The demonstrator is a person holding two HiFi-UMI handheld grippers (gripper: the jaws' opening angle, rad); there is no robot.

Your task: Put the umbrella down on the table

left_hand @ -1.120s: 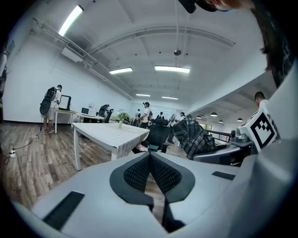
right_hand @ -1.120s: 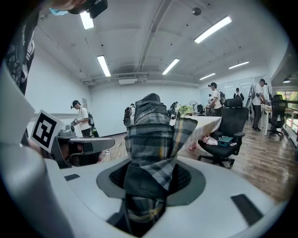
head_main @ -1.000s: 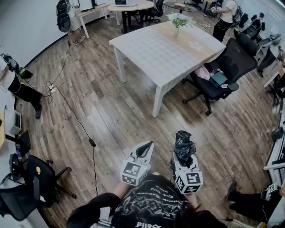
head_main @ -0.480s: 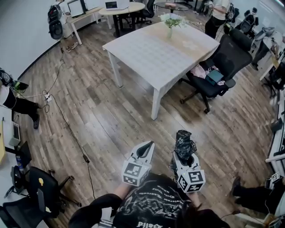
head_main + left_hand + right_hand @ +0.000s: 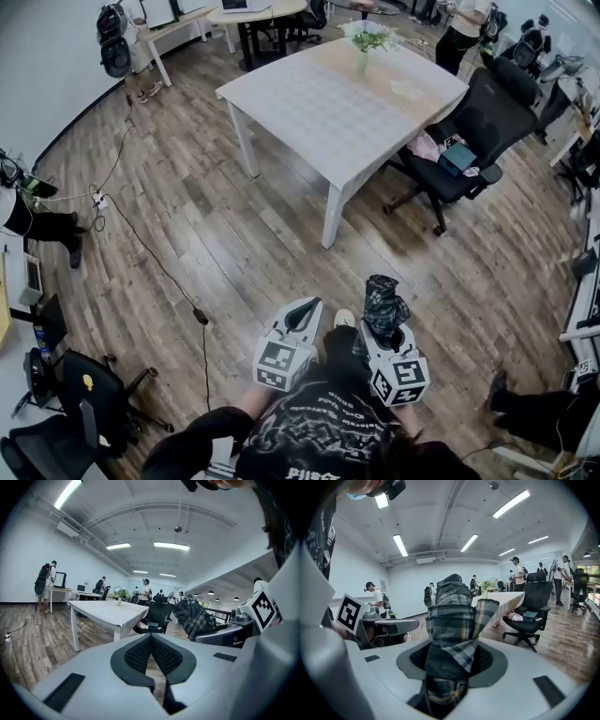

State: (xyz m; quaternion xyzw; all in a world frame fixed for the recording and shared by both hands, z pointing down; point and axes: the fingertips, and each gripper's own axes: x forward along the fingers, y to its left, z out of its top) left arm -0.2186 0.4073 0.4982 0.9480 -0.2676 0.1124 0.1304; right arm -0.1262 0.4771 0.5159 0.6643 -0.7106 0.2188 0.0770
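A folded dark plaid umbrella (image 5: 384, 302) stands up between the jaws of my right gripper (image 5: 385, 328), which is shut on it. In the right gripper view the umbrella (image 5: 454, 616) fills the middle, with its lower part gripped between the pads. My left gripper (image 5: 303, 316) hangs beside it, to the left, shut and holding nothing; its pads meet at the tip (image 5: 151, 637). From the left gripper view the umbrella (image 5: 196, 619) shows at the right. The white table (image 5: 319, 103) stands well ahead across the wooden floor, apart from both grippers.
A vase of flowers (image 5: 363, 52) stands at the table's far end. A black office chair (image 5: 469, 131) with things on its seat is at the table's right side. A cable (image 5: 150, 253) runs across the floor at left. More chairs (image 5: 84, 384) stand at bottom left, and people at the back.
Both grippers have travelled a little forward with the person's step, the umbrella still held upright. A shoe now shows on the floor between the two grippers.
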